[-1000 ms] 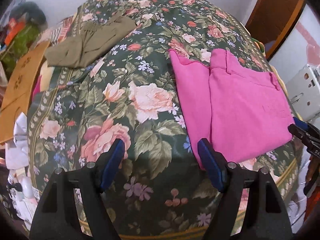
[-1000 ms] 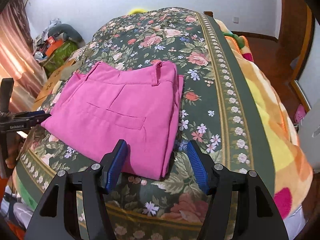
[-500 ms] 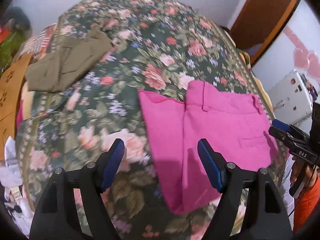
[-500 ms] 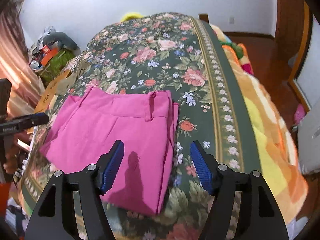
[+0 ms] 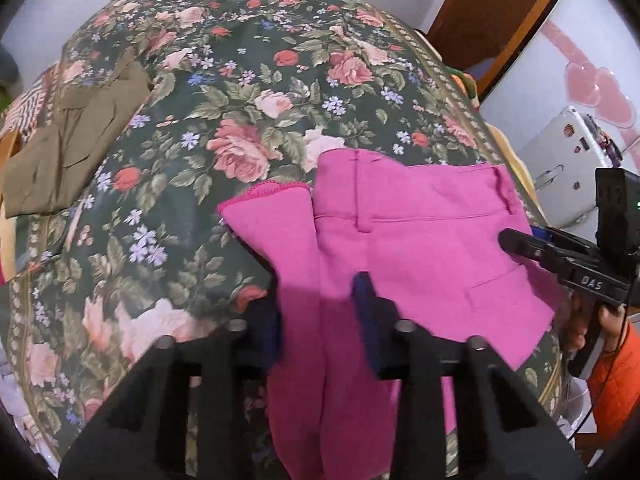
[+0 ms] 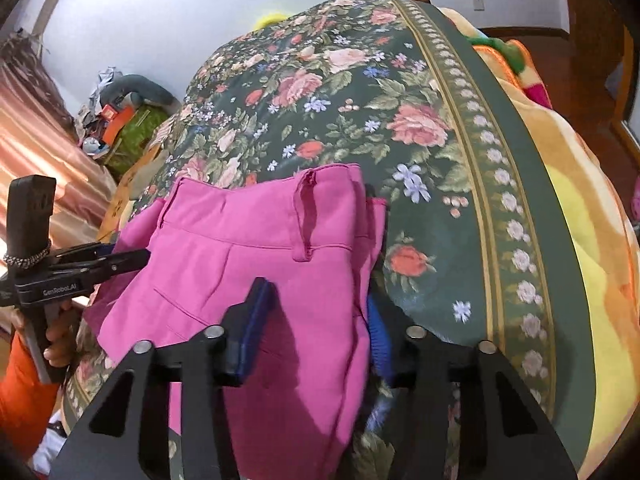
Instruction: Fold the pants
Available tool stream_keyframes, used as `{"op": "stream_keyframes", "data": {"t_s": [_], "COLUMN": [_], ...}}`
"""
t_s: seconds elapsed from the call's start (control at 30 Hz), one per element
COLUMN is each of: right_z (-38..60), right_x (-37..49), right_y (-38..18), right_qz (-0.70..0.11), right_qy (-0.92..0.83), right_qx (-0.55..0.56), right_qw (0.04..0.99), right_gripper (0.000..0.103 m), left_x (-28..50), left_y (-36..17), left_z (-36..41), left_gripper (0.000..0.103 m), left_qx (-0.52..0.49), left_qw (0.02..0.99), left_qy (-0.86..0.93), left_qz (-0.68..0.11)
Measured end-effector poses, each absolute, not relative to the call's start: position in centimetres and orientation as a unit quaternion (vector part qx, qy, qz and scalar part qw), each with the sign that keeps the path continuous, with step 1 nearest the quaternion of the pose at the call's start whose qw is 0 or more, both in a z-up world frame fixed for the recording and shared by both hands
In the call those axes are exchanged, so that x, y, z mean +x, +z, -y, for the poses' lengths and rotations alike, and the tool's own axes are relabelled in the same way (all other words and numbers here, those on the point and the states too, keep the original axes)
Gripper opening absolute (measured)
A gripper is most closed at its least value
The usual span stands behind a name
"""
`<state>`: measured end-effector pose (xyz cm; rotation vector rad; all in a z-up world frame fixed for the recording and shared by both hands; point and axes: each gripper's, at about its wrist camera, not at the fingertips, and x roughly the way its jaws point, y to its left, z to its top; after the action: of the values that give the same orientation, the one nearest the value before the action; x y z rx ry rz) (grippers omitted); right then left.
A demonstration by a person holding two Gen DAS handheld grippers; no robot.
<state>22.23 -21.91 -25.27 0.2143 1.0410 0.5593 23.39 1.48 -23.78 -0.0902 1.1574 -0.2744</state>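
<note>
The folded pink pants (image 5: 420, 248) lie on the floral bedspread (image 5: 240, 120), at its near edge, waistband toward the far side.

Left gripper (image 5: 318, 320): jaws spread, straddling the near fold of the pants on their left side; no cloth is pinched.

Right gripper (image 6: 316, 320): jaws spread, straddling the right-hand folded edge of the pants (image 6: 248, 264); the right blue pad (image 6: 380, 336) sits just beside that edge, the left pad over the fabric. Nothing is grasped.

An olive garment (image 5: 72, 148) lies well apart from the pants, at the bedspread's far left edge.
</note>
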Motion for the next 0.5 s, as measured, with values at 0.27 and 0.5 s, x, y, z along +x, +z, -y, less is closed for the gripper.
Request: {"op": "stream_keyframes", "data": {"t_s": [0.27,0.5], "right_z": [21.4,19.3], "right_x": [22.8,22.6], "right_y": [-23.5,-20.6], "right_qz": [-0.465,-0.435], "right_qy": [0.254,0.264], "right_qx": [0.075,0.041], "right_qw": [0.845,0.860], "right_gripper": [0.013,0.011], "left_x": [23.6,22.6], "left_y": [-22.5,-19.5], "left_z": [-2.0,-2.8], "left_gripper": [0.008,0.004], "left_qx": [-0.037,-0.025], "left_qw": [0.847,0.870], "left_qy": [-0.106,-0.089], "left_qz": [-0.520,-0.484]}}
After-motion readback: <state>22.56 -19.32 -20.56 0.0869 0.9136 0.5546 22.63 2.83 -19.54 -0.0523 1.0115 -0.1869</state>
